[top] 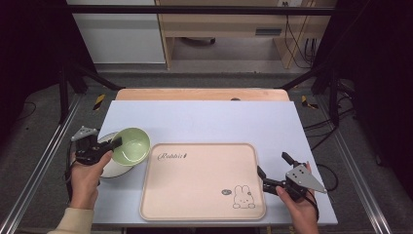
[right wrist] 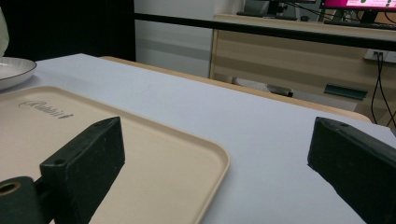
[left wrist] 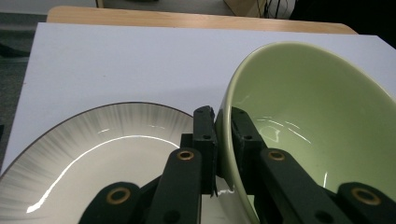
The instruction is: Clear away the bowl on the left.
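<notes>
My left gripper [top: 115,143] clamped on near rim of green bowl [top: 130,145], one jaw inside, one outside. Bowl tilted over white plate [top: 110,168] at worktop [top: 204,122] left edge. My right gripper [top: 272,171] jaws wide apart, straddling right rim of beige tray [top: 199,180], holding nothing.

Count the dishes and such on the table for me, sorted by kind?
Bowls: 1, the green bowl, gripped at its rim by the left tool.
Plates: 1, the white plate.
Trays: 1, the beige tray.
Total: 3
</notes>
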